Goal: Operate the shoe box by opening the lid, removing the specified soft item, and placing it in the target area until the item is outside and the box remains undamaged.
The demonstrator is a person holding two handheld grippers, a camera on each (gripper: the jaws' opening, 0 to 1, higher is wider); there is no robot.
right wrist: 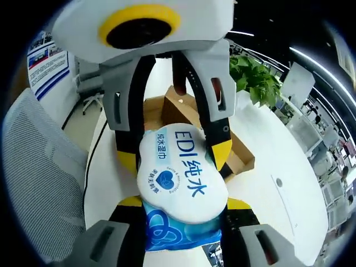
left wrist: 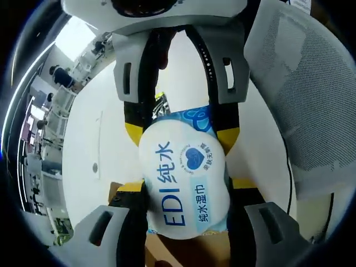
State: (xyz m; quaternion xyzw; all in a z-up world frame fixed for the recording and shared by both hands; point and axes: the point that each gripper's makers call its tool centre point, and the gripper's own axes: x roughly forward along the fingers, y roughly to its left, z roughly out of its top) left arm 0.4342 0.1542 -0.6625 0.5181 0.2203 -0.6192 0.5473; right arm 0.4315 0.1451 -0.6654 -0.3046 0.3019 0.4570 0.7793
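Two claws are seen gripping one wipes pack from opposite ends. In the left claw view, the left claw (left wrist: pixel 183 222) is clamped on the pack (left wrist: pixel 183 183) at the near end, while the right claw (left wrist: pixel 181 130) is closed on its far end. In the right claw view, the right claw (right wrist: pixel 183 219) is closed on the pack (right wrist: pixel 181 178) nearest the camera and the left claw (right wrist: pixel 172 150) holds the opposite end. The pack is held above the counter (right wrist: pixel 278 200), clear of the one open brown box (right wrist: pixel 236 150) behind it. Bare white counter lies open to the right of the box. One mesh chair (right wrist: pixel 39 183) stands at the counter's left edge, one plant (right wrist: pixel 256 78) beyond.
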